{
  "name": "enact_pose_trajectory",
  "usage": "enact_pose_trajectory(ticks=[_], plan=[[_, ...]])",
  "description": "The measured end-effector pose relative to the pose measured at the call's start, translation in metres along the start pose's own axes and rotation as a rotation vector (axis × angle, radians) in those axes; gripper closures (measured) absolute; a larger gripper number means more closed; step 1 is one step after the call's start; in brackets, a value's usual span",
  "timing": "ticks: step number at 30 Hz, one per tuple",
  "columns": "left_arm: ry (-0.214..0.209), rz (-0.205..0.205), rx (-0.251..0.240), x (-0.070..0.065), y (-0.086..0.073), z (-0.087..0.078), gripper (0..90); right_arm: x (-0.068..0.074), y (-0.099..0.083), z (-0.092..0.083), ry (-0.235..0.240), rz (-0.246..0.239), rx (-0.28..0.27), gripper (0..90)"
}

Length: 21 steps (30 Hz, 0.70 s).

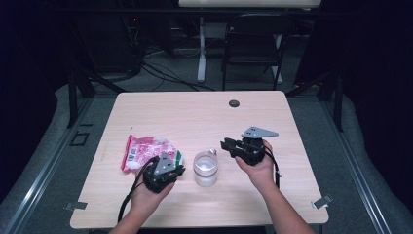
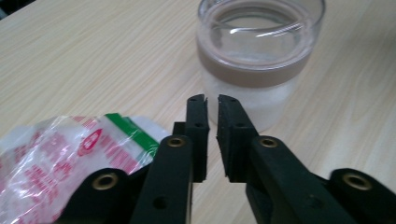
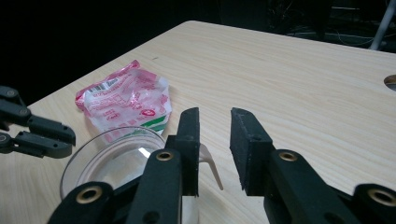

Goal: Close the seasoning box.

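A clear glass jar (image 1: 205, 168) with a brown band under its rim stands at the table's front middle. A crumpled pink and white plastic bag (image 1: 146, 151) with a green stripe lies to its left. My left gripper (image 1: 181, 169) sits between bag and jar; its jaws point at the jar (image 2: 259, 60), almost closed with nothing between them. The bag (image 2: 60, 154) lies beside its left jaw. My right gripper (image 1: 225, 145) hovers just right of and behind the jar, open and empty. Its jaws stand over the jar's rim (image 3: 112, 158), near a small clear tab (image 3: 210, 163). Beyond are the bag (image 3: 128, 100) and the left gripper (image 3: 32, 130).
The light wooden table (image 1: 195, 117) has a round cable hole (image 1: 234, 103) at the back middle. Bare wood stretches behind and to the right of the jar. A dark folding chair (image 1: 255, 44) and cables stand on the floor beyond the far edge.
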State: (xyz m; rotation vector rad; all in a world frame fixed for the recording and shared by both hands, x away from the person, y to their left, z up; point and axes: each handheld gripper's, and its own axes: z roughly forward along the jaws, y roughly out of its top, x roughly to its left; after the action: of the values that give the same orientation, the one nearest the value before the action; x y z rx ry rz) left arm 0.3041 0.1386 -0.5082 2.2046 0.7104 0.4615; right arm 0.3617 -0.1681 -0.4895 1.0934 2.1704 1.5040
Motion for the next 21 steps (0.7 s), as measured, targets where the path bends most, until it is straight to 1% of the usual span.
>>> enact_pose_trajectory(ticks=[3, 5, 7, 8, 10, 12, 15, 17, 19, 21], plan=[[0.017, -0.028, -0.015, 0.008, -0.003, -0.003, 73.5, 0.000, 0.000, -0.001, -0.007, -0.005, -0.005, 68.7], [0.028, -0.049, -0.020, 0.014, -0.004, -0.005, 65.2, 0.000, -0.001, -0.001, -0.015, -0.004, -0.015, 65.6], [0.034, -0.068, -0.025, 0.021, -0.006, -0.006, 58.1, 0.001, -0.002, -0.002, -0.018, -0.009, -0.014, 63.0], [0.041, -0.072, -0.026, 0.023, -0.006, -0.007, 54.6, 0.001, -0.002, -0.004, -0.019, -0.018, -0.015, 60.9], [0.059, -0.072, -0.027, 0.027, -0.008, -0.007, 50.4, 0.001, -0.002, -0.006, -0.027, -0.018, -0.020, 59.0], [0.070, -0.081, -0.028, 0.031, -0.009, -0.008, 48.4, 0.001, -0.001, -0.007, -0.039, -0.013, -0.040, 56.9], [0.084, -0.096, -0.026, 0.039, -0.012, -0.011, 46.6, 0.002, 0.000, -0.011, -0.056, -0.018, -0.050, 54.9], [0.113, -0.090, -0.012, 0.045, -0.015, -0.014, 46.1, 0.003, 0.001, -0.012, -0.061, -0.024, -0.053, 53.0], [0.128, -0.100, -0.015, 0.052, -0.019, -0.018, 45.9, 0.005, 0.002, -0.013, -0.073, -0.039, -0.044, 51.3], [0.150, -0.114, -0.009, 0.059, -0.024, -0.022, 45.6, 0.007, 0.003, -0.013, -0.077, -0.054, -0.024, 49.1]])
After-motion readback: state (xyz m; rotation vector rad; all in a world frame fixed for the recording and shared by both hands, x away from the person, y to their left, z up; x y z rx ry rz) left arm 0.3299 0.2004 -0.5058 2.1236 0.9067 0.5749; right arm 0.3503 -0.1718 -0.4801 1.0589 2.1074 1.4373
